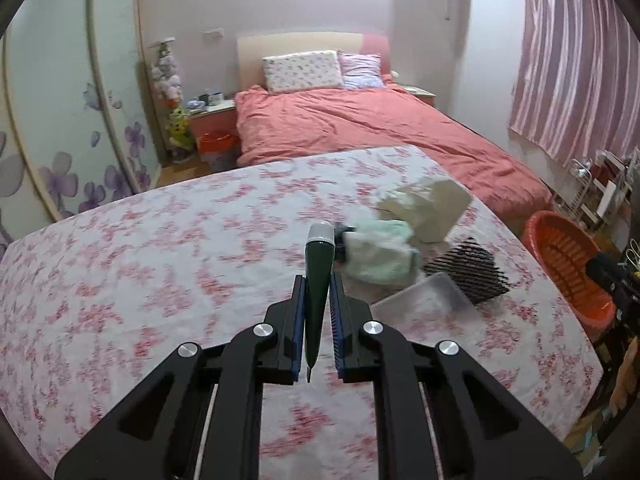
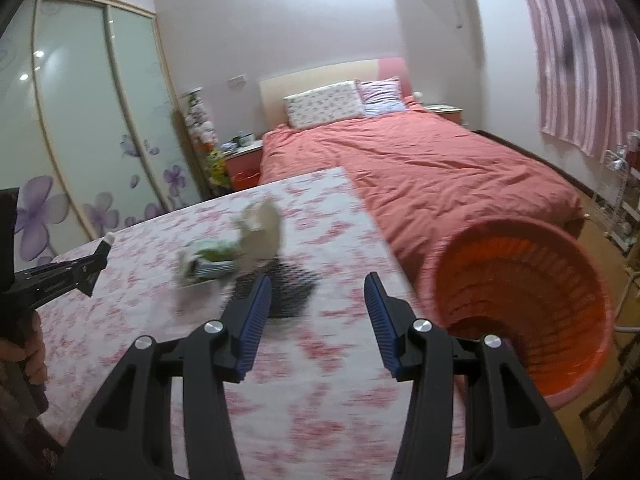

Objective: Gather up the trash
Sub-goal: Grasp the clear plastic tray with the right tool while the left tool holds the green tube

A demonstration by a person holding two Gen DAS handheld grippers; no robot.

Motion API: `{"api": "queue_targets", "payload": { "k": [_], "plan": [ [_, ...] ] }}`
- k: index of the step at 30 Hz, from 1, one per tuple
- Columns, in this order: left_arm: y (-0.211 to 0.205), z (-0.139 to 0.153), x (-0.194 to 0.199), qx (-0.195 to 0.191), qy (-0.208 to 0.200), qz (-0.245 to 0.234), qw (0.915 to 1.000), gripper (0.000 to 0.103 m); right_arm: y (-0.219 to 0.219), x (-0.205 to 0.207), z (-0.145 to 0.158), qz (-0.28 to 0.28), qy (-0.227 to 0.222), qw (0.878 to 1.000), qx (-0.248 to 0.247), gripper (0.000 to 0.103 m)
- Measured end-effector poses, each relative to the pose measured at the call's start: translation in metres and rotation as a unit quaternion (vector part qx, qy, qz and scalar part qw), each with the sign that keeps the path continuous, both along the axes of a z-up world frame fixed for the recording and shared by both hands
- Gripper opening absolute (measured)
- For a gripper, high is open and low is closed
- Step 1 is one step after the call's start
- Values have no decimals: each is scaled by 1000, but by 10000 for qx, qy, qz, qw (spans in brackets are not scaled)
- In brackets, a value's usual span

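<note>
blurred: trash pile point(image 2: 236, 248) | cut off: basket point(image 1: 568, 264), left tongs point(image 2: 98, 262) by frame edge

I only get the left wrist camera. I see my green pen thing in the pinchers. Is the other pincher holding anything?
Observer: No. The right gripper is open with nothing between its pads, above the flowery tablecloth.
Operator: Is the orange basket empty? I only see its edge.
Observer: From the right wrist view you look into the orange basket; the part of its inside that shows holds no trash.
Operator: Who's holding my pincher?
Observer: A hand shows at the left edge of the right view, gripping the left gripper, which is shut on the green pen.
</note>
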State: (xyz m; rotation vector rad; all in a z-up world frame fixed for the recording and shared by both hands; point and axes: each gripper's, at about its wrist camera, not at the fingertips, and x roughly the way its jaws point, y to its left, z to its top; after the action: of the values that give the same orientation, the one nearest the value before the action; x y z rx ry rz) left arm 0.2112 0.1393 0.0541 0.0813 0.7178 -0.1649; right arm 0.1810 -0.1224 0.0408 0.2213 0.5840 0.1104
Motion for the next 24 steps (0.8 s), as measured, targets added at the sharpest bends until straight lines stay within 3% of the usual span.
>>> {"api": "queue_targets", "payload": {
  "k": [2,6,9,17,24],
  "plan": [
    [12,1,-3,-24,-39,64,10000,12,18,2,-3,140,11,9998,127,50],
    [38,2,-8,-77,-118,171,9998,12,54,5,-12,274,-8,9991,329,81],
    [53,3,-13,-114,-183,221,9995,12,80,13,-19,228,85,9995,224,92],
    [83,0,-20,-311,-290,335,9985,12,138,38,-41,276,603,9953,-699,99],
    [98,-3,-23,-514,-289,392,9975,12,155,53,-55,263,908,9893,-1107,99]
  ]
}}
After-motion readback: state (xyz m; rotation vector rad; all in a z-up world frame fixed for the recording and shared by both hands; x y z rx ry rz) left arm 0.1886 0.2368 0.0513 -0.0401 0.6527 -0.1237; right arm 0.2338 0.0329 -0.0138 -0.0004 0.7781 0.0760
